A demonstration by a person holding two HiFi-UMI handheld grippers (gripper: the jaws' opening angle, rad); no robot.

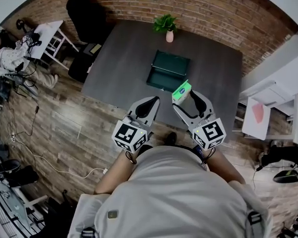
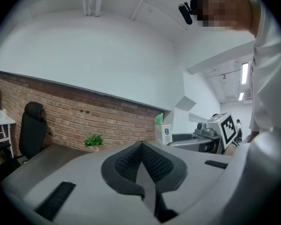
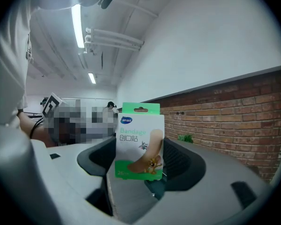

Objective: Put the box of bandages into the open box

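Note:
My right gripper (image 1: pixel 185 96) is shut on the box of bandages (image 1: pixel 181 91), a green and white carton that stands upright between the jaws (image 3: pixel 139 144) in the right gripper view. It hangs just short of the near right corner of the open box (image 1: pixel 167 71), a dark green case lying open on the grey table (image 1: pixel 119 58). My left gripper (image 1: pixel 149 103) is shut with nothing in it, held left of the right one above the table's near edge. The left gripper view shows the box of bandages (image 2: pixel 162 129) off to the right.
A small potted plant (image 1: pixel 166 26) stands at the table's far edge, behind the open box. A black office chair (image 1: pixel 84 15) is at the far left corner. A white side table (image 1: pixel 48 38) is further left, white furniture (image 1: pixel 268 103) to the right.

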